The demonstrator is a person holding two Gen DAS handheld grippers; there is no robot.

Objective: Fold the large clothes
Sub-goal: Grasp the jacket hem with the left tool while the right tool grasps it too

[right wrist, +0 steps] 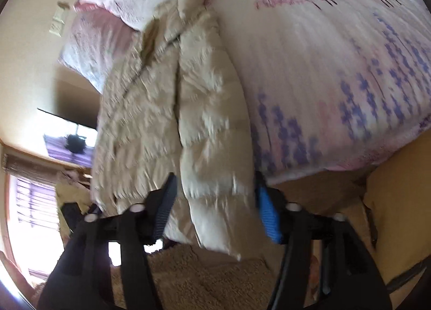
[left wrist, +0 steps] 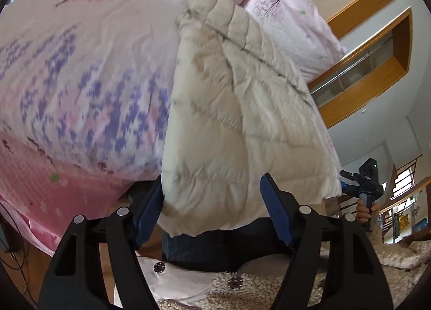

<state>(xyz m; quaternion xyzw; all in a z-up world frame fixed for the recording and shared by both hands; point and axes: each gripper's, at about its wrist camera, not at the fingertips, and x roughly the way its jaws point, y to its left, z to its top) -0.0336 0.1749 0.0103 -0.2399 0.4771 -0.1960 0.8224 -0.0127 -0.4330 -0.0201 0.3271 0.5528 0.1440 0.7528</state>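
A cream quilted puffer jacket lies on the pink flowered bed cover, its lower end hanging over the bed's edge. My left gripper is open, its blue pads on either side of the jacket's hanging hem. In the right wrist view the jacket runs up the bed and my right gripper is open around its lower corner. The right gripper also shows in the left wrist view, at the jacket's right edge, held by a hand.
Pink pillows lie at the head of the bed. A shaggy beige rug covers the floor below. A wooden stair rail and window are at the right; a bright window is at the left.
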